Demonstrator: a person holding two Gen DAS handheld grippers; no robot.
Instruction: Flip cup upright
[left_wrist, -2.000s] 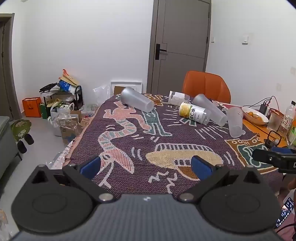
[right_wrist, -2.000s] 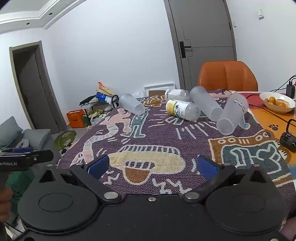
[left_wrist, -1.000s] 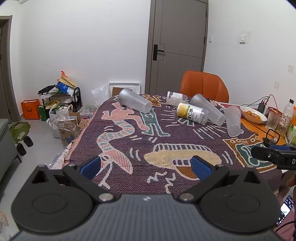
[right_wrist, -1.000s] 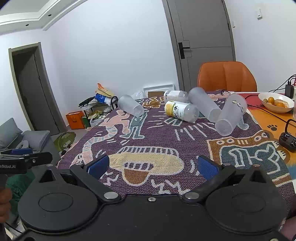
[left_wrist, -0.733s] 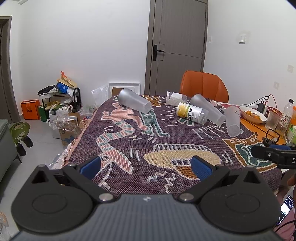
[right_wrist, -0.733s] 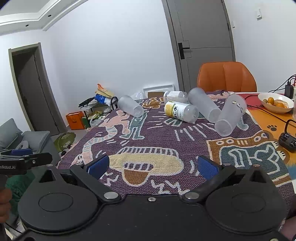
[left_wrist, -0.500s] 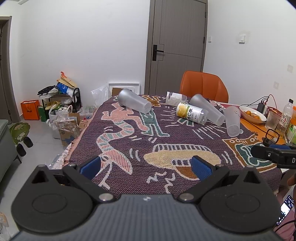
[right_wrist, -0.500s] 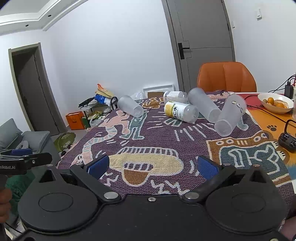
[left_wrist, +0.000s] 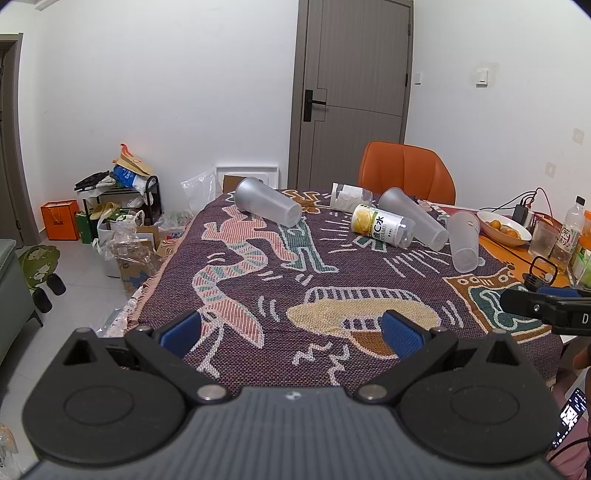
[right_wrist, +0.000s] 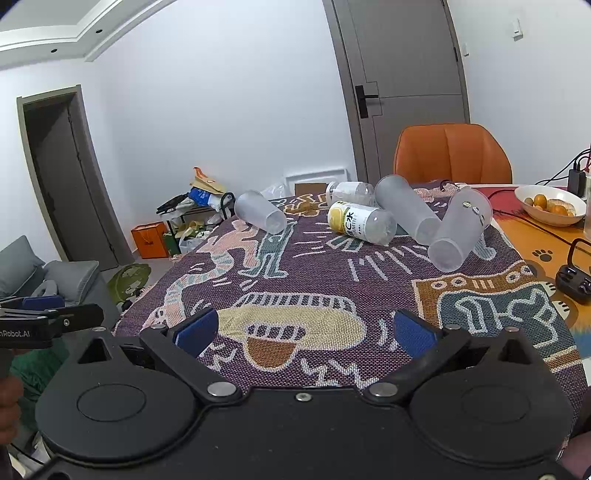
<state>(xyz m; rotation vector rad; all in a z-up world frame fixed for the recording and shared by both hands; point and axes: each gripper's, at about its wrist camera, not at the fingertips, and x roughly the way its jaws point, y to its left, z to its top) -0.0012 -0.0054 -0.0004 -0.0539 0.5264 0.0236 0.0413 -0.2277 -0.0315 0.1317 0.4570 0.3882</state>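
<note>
Three frosted plastic cups lie on their sides on the patterned tablecloth (left_wrist: 258, 280): one at the far left (left_wrist: 267, 201) (right_wrist: 260, 211), one at the far middle (left_wrist: 413, 218) (right_wrist: 408, 208), one to the right (left_wrist: 463, 240) (right_wrist: 460, 229). My left gripper (left_wrist: 291, 330) is open and empty over the table's near edge. My right gripper (right_wrist: 303, 332) is open and empty, also near the front edge, well short of the cups.
A yellow-labelled bottle (left_wrist: 380, 226) (right_wrist: 360, 222) and a clear bottle (left_wrist: 347, 195) lie among the cups. An orange chair (left_wrist: 404, 173) stands behind the table. A fruit bowl (right_wrist: 550, 205), cables, a black box (right_wrist: 574, 280) and bottles sit on the right. Clutter lies on the floor at left.
Both views have shifted very slightly; the cups and bottles lie as before and both grippers stay open.
</note>
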